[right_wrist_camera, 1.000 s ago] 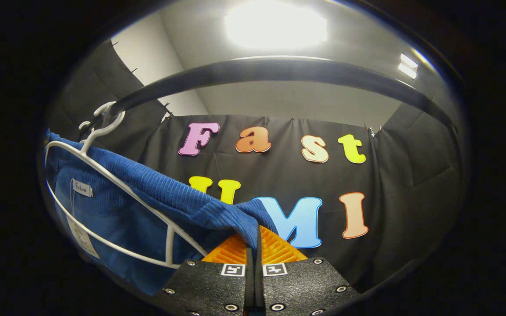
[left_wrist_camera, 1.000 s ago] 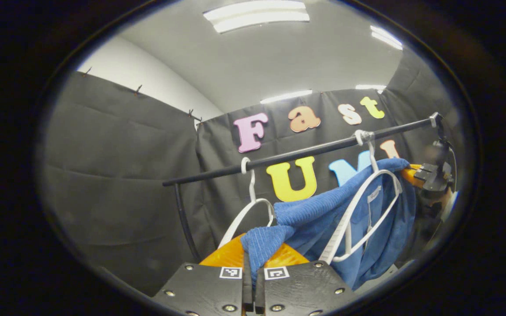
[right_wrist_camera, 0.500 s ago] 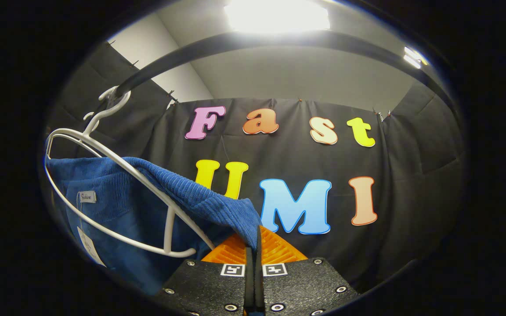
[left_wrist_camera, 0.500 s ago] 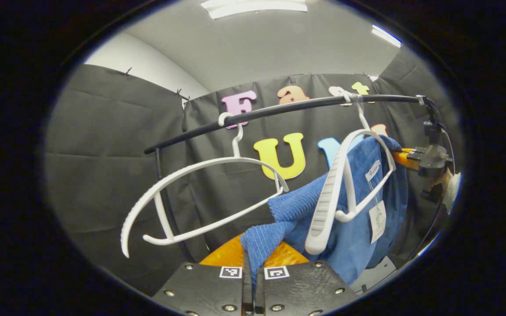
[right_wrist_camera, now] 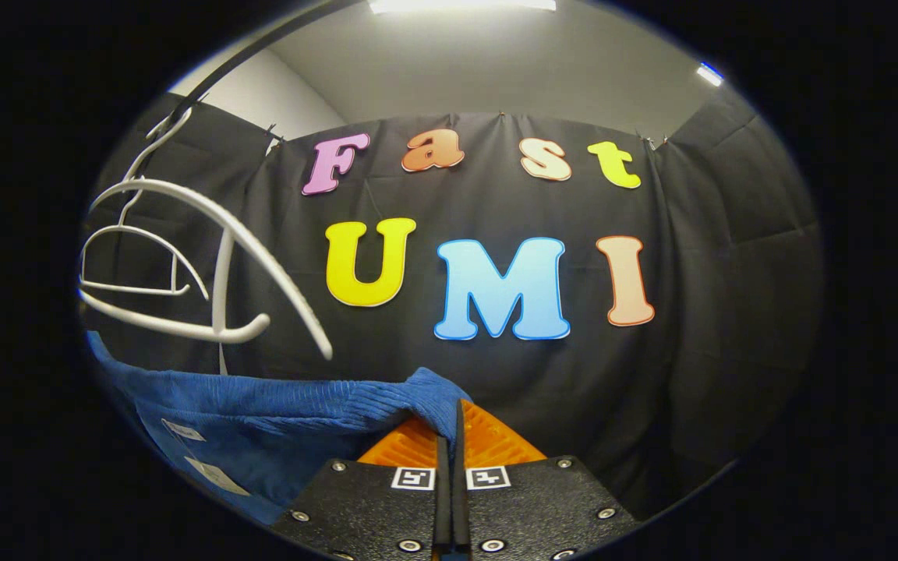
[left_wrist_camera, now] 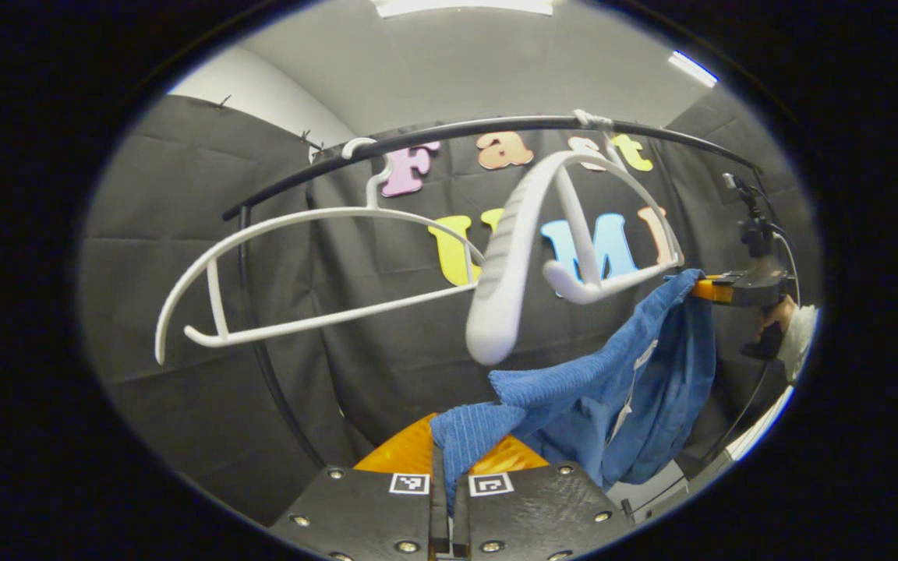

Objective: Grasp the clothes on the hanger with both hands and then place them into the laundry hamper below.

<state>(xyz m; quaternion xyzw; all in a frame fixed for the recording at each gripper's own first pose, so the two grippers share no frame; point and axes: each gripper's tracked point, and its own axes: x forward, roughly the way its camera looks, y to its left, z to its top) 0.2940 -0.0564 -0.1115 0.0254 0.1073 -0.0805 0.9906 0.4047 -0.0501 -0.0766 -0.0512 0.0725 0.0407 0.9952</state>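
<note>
Both claws [left_wrist_camera: 449,467] [right_wrist_camera: 449,436] pinch the blue garment [left_wrist_camera: 613,405] slung below two bare white hangers [left_wrist_camera: 316,273] [left_wrist_camera: 566,234].

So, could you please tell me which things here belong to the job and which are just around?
Job: blue garment, clamped in the left gripper and right gripper; the hanger it was on.
Around: spare hanger, black rail.

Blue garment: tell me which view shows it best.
The left gripper view. There the blue garment hangs in a span from the left gripper to the right gripper, clear below the hanger. The right gripper view shows only its top edge and tags, cut off at the lower left.
</note>
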